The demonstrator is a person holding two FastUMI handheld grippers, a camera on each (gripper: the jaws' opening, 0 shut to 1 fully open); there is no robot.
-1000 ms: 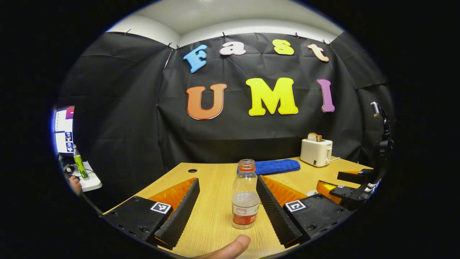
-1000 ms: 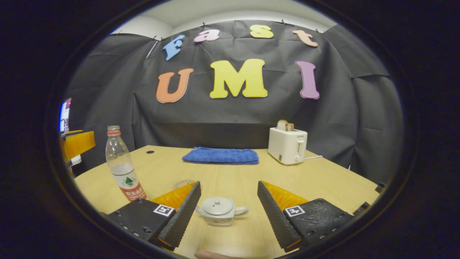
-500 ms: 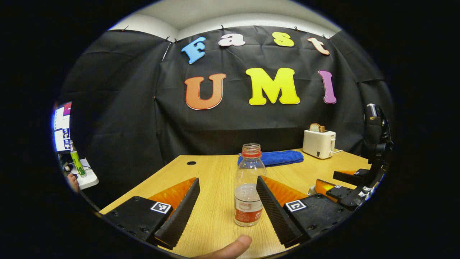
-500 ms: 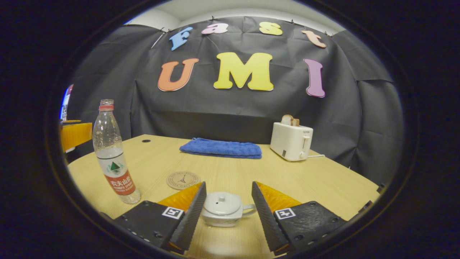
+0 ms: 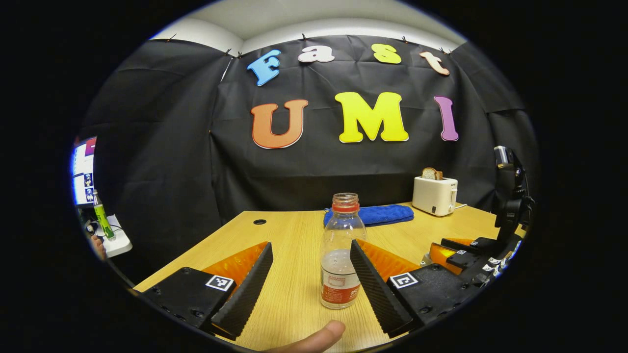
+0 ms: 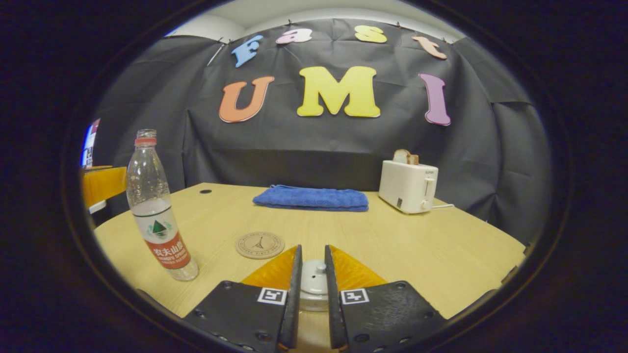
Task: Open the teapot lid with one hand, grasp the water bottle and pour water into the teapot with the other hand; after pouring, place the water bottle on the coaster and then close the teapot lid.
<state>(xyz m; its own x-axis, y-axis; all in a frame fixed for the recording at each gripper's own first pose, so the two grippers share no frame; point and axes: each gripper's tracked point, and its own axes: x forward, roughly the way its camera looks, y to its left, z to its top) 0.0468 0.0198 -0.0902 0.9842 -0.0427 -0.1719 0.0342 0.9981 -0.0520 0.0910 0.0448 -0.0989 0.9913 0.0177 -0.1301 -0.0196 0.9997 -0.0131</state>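
An uncapped clear water bottle (image 5: 338, 255) with a red label stands on the table between the wide-apart fingers of my open left gripper (image 5: 311, 243), close to the right-hand finger and touching neither. The same bottle (image 6: 157, 215) stands at the left in the right gripper view. My right gripper (image 6: 312, 248) sits low over the white teapot, whose lid (image 6: 313, 277) and knob show in the narrow gap between the fingers. Whether both fingers press the knob I cannot tell. The round coaster (image 6: 260, 245) lies just left of it. The right gripper (image 5: 454, 247) also shows at right.
A folded blue towel (image 6: 311, 198) and a white toaster (image 6: 408, 186) with toast stand at the back of the wooden table (image 6: 441, 250). A thumb (image 5: 314, 338) shows at the bottom edge. Off the table's left are a monitor (image 5: 83, 171) and a green bottle (image 5: 102, 215).
The right gripper has moved forward and down over the teapot, and its fingers have drawn in from wide apart to a narrow gap around the lid. The left gripper has barely shifted.
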